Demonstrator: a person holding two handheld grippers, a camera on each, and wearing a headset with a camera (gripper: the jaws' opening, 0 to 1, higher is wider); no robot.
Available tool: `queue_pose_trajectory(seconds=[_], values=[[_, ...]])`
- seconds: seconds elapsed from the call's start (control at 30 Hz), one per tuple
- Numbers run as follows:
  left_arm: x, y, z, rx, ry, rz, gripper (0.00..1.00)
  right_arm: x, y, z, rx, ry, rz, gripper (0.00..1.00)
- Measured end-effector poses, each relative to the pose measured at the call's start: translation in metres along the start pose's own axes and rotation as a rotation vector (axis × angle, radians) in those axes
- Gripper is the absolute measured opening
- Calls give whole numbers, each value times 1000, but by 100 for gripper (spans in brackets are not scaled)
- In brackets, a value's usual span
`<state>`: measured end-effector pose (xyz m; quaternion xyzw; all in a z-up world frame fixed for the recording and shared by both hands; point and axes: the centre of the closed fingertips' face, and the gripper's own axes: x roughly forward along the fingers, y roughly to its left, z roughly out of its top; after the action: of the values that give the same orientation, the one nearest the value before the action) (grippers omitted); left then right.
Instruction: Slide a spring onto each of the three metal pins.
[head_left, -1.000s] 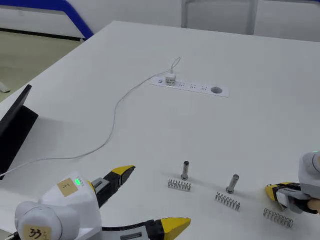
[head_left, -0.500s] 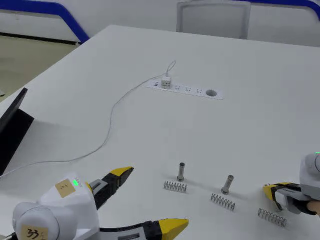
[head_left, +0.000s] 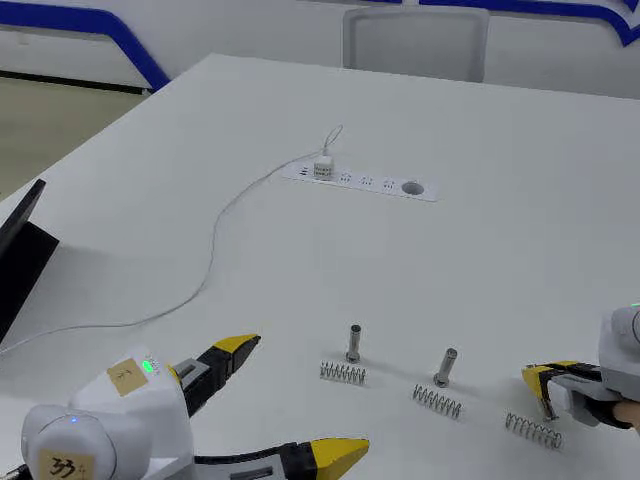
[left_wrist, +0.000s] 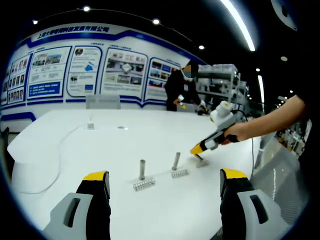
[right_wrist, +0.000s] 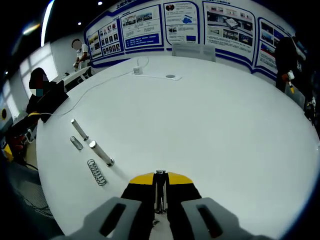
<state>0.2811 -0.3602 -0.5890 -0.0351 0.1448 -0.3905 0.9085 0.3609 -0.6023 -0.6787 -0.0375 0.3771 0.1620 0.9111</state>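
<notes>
White counter (head_left: 480, 250) carries everything; grey chair (head_left: 415, 40) sits at its far edge and a dark screen (head_left: 15, 260) at the left edge. Left gripper (head_left: 290, 400) is at the near edge, its yellow-tipped fingers (head_left: 235, 345) wide apart and gripping nothing. It has a "33" tag (head_left: 65, 465) on the body, plus a second small label (head_left: 125, 375) that's unreadable. Right gripper (right_wrist: 160, 181) is near the counter's near right corner, fingers closed on the third pin (right_wrist: 160, 197). White power strip (head_left: 360, 183) lies mid-counter, with a white plug (head_left: 323, 168) and a cable (head_left: 215, 240) trailing to the left edge. Left pin (head_left: 354, 342) and middle pin (head_left: 446, 366) stand upright close to the near edge, both bare. Left spring (head_left: 343, 372), middle spring (head_left: 437, 401) and right spring (head_left: 532, 431) lie flat, one just in front of each pin. Wall posters (left_wrist: 85, 70) have text too small to read.
</notes>
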Motion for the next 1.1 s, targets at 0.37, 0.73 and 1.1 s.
queue_pose_trajectory(seconds=[0.37,0.73,1.1], values=[[1,-1,-1,7,6,-2,93,-8,2,3,-5,-33,7,7],[1,-1,-1,9,10,-2,93,-14,5,5,-16,-53,16,7],[1,-2,-1,19,11,-6,93,-20,4,5,-16,-69,8,7]])
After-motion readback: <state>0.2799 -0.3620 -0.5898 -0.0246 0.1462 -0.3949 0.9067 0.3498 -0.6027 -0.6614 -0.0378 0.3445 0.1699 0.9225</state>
